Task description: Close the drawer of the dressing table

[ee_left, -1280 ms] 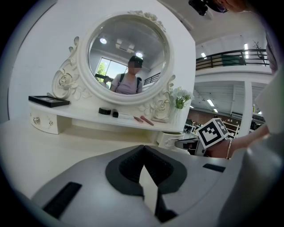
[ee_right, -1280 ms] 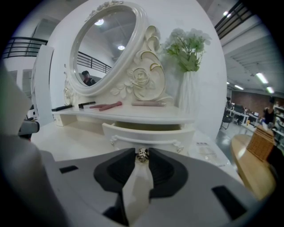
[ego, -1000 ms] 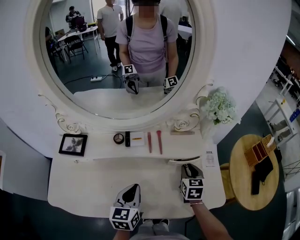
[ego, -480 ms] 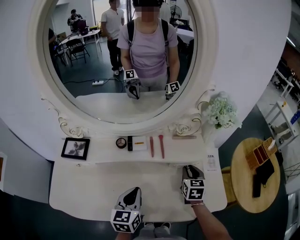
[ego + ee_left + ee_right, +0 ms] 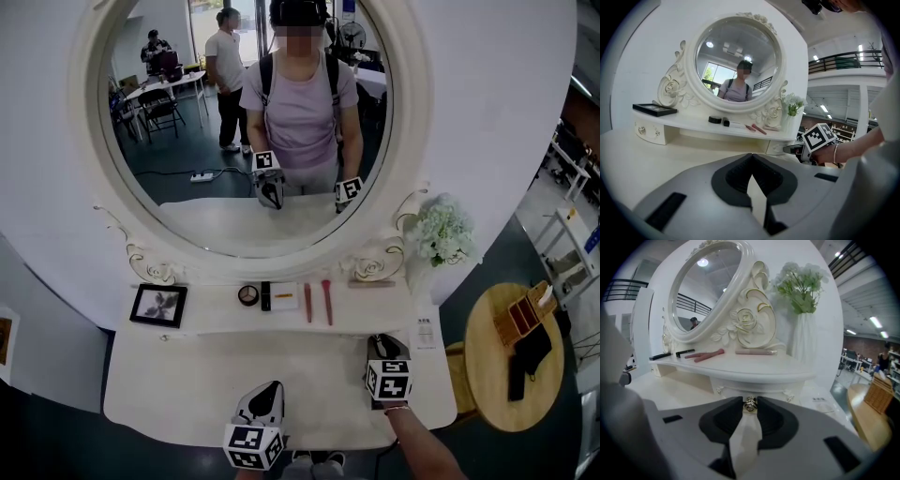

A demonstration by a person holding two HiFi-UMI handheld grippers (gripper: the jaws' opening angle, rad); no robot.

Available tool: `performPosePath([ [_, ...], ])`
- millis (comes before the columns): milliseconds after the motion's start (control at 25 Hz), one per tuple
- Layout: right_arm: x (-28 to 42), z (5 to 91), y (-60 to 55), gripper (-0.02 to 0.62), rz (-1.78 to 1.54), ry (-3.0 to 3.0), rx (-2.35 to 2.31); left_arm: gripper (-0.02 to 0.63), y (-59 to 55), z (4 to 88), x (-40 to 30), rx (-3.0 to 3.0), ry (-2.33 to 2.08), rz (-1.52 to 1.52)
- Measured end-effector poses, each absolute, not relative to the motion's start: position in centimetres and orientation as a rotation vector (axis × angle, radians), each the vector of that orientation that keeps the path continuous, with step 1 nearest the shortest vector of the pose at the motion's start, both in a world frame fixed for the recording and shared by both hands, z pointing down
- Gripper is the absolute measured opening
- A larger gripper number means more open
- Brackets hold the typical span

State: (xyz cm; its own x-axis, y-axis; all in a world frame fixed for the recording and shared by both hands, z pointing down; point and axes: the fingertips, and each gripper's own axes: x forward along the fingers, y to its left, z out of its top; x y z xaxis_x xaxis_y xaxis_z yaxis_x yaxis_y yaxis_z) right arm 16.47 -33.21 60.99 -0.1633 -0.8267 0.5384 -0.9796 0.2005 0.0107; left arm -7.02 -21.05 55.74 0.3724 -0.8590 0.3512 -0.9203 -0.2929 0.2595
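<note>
The white dressing table [image 5: 187, 384] carries a raised shelf [image 5: 206, 321] under a round mirror [image 5: 253, 122]. The small right-hand drawer [image 5: 757, 389] sits beneath the shelf's right end, and its front peeks out below the shelf edge. My right gripper [image 5: 382, 349] points at that drawer and is shut on its metal knob [image 5: 750, 404], which is pinched between the dark pads. My left gripper [image 5: 266, 394] hovers over the tabletop near the front edge. Its jaws meet at the tips with nothing between them. The right gripper [image 5: 793, 149] also shows in the left gripper view.
On the shelf lie a picture frame [image 5: 157, 305], a round compact [image 5: 247, 295], two pink brushes [image 5: 317, 302] and a vase of white flowers [image 5: 442, 234]. A matching left drawer [image 5: 647, 132] sits under the shelf. A round wooden side table [image 5: 497, 375] stands at the right.
The head view has tilted a little, so the table sits lower in the picture. Both grippers keep their places, and the right one stays on the knob.
</note>
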Motion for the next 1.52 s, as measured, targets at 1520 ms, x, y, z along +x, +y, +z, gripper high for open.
performPosePath([
  [1520,16.7,56.8,-24.0,0.097,0.523,-2.180,1.648,0.002,-16.2,53.2,-3.8,2.304,-1.528,0.184],
])
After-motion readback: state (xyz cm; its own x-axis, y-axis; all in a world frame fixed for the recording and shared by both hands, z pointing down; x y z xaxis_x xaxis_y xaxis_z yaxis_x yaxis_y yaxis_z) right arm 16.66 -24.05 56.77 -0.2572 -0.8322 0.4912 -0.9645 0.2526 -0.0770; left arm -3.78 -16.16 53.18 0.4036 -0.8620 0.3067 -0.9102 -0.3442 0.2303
